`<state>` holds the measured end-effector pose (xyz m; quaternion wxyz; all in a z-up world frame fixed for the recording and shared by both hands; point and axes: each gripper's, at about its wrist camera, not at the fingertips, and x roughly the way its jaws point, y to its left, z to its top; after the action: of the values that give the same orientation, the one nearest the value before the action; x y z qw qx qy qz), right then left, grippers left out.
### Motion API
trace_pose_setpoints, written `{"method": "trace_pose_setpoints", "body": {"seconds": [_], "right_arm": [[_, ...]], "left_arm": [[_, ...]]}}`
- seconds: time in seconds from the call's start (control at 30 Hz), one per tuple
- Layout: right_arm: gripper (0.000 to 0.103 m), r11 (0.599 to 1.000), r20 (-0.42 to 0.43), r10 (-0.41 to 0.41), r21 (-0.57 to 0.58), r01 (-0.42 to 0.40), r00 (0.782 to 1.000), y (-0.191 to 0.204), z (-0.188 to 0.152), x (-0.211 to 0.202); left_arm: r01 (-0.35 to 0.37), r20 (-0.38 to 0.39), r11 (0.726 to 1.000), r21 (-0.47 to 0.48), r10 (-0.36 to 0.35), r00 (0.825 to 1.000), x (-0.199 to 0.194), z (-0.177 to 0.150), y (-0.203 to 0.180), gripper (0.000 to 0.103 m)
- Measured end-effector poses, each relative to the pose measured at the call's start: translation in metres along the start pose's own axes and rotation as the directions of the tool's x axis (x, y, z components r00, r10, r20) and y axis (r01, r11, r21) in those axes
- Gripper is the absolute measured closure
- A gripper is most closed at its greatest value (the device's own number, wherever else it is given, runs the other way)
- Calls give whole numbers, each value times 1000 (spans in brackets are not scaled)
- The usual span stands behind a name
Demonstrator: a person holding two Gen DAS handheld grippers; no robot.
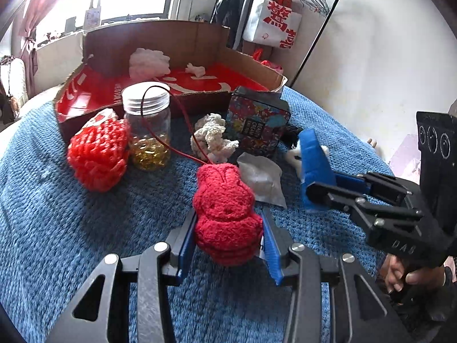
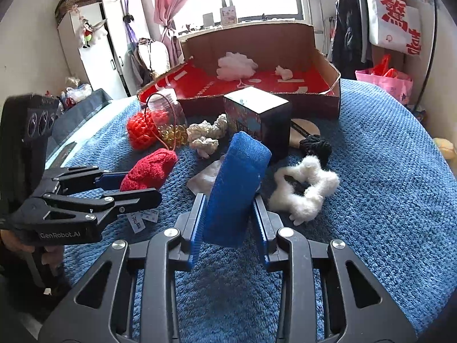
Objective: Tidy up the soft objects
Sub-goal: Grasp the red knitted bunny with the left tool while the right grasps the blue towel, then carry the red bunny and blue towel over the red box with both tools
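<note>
The bunny's lower body was hidden between the left gripper's pads. The jar stood partly behind a red knit ball. A paddle was mostly hidden behind the box. The tag's print was too small to read. The blanket was cut off by the picture's edges.

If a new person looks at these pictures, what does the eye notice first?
First, the red plush bunny pinched in the left gripper, and the blue sponge clamped upright in the right gripper, both low over the blue blanket. Behind them stands the open cardboard box with its red floor.
</note>
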<state>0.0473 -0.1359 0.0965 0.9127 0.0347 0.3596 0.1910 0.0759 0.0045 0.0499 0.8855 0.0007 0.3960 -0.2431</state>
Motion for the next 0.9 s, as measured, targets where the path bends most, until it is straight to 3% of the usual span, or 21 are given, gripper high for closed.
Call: {"method": "trace_pose_setpoints", "body": {"seconds": [0.9], "right_arm": [[73,997,-33,67,-22,-68,997,3,-8,3]], "left_arm": [[-59,42,995,-77,62,997,-25,-15,11,58]]}}
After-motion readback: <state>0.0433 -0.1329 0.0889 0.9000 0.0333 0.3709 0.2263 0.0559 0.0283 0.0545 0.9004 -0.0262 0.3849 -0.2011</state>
